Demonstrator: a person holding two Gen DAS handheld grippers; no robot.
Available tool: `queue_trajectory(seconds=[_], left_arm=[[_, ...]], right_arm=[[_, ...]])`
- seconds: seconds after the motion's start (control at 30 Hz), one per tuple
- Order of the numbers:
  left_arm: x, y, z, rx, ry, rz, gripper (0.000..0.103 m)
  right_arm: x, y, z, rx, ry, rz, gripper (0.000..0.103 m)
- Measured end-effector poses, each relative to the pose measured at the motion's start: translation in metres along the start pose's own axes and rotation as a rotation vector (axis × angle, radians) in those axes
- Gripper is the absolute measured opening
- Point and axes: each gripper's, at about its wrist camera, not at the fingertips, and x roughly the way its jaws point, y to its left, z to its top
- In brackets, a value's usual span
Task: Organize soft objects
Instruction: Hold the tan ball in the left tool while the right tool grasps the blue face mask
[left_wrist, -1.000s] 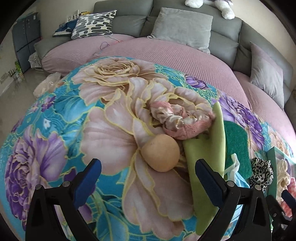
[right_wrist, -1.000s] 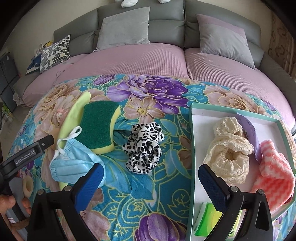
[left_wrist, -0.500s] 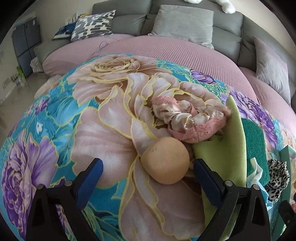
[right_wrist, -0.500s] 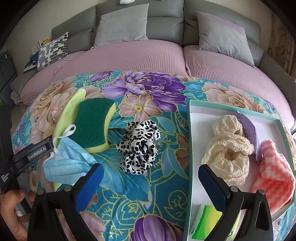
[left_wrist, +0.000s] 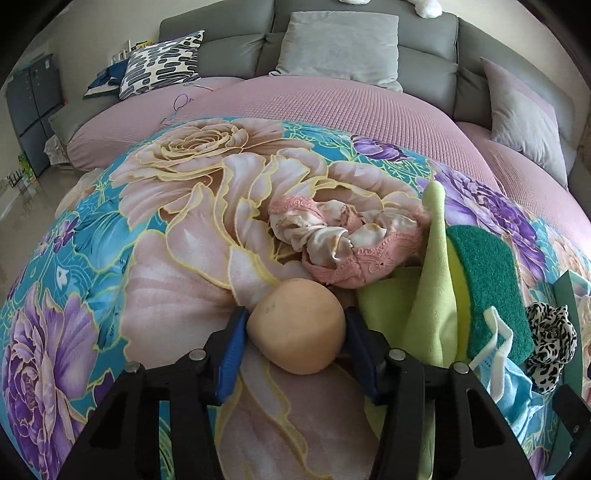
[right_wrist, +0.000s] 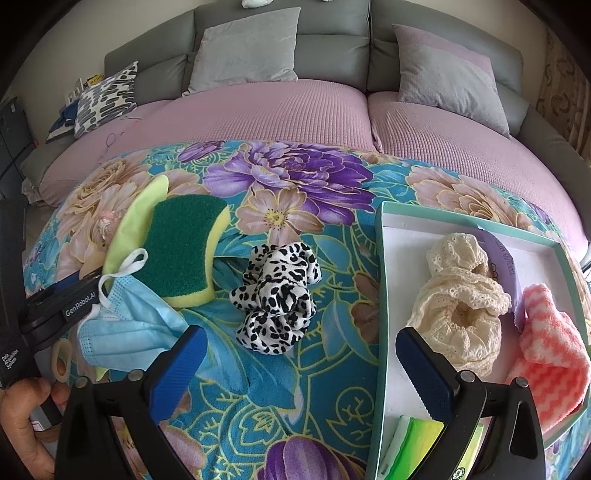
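A tan sponge ball lies on the floral blanket, clamped between the fingers of the left gripper. A gentle squeeze and a straight lift should clear the pink scrunchie just beyond and the green cloth at right. The right gripper, fingers apart, hovers near the teal tray at right, the ball's likely destination

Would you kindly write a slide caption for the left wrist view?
Left hand-held gripper shut on a beige foam ball on the floral blanket, beside a pink scrunchie and green cloth.
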Motion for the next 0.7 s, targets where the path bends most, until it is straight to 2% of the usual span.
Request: queue_trajectory(seconds=[0.33, 0.7], left_arm=[[-0.006, 0.001, -0.001, -0.007, 0.015, -0.017, 0.053], [-0.034, 0.025, 0.0, -0.093, 0.015, -0.003, 0.052]], right_arm=[[-0.003, 0.007, 0.0, -0.036, -0.019, 0.011, 0.103], [-0.012, 0.03, -0.004, -0.109, -0.027, 0.096, 0.103]])
